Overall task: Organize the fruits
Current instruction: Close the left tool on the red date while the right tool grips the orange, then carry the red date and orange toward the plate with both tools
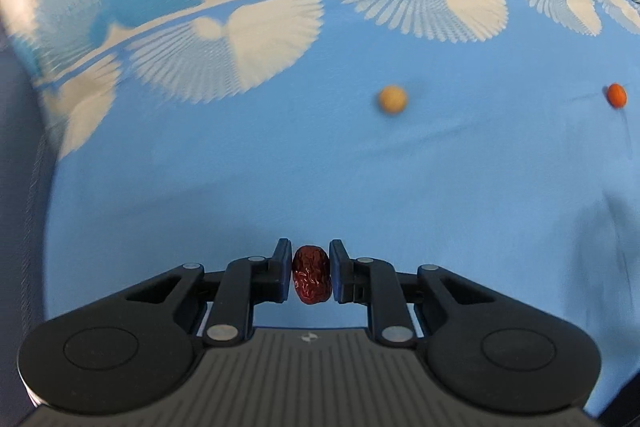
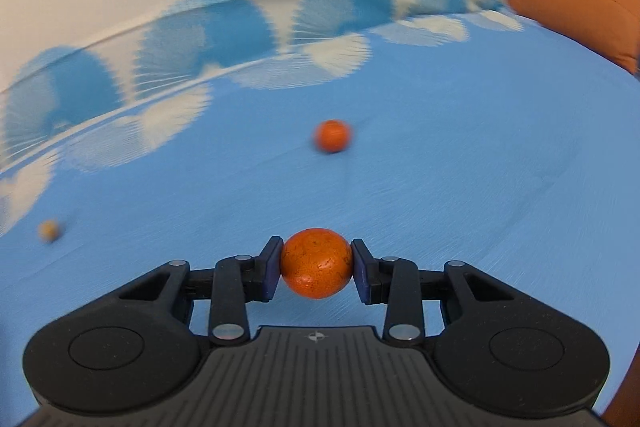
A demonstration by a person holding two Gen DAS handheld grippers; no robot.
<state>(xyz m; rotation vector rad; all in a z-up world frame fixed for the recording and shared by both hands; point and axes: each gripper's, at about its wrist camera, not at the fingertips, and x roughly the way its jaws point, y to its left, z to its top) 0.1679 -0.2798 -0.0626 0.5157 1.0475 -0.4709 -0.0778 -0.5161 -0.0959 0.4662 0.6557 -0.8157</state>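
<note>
The left gripper (image 1: 310, 275) is clenched on a date (image 1: 311, 274) — dark red, wrinkled, glossy, oblong and held upright, clear of the blue cloth (image 1: 280, 179). The right gripper (image 2: 316, 265) grips an orange (image 2: 316, 263), round and firm with a mottled, slightly pitted skin, its fingers (image 2: 269, 267) pressing at the widest part; it looks lifted off the cloth too.

Taking the date as landmark: in the left wrist view a pale yellow ball-like fruit (image 1: 393, 99) lies on the cloth well beyond it and a little right, and a second orange fruit (image 1: 616, 95) lies farther right still, near the picture's edge. Both show in the right wrist view as well, blurred. No bowl or tray shows, so where the fruits should go cannot be told.

The step in hand seems to be carrying both fruits to their places. To do it well, keep the squeeze on the date light — its soft, shrivelled flesh would dent or slip endwise. The orange is smooth and round, so hold it across the middle and avoid tilting, lest it roll out. The cloth is soft and faintly creased; set round fruits down gently so they do not wander.
</note>
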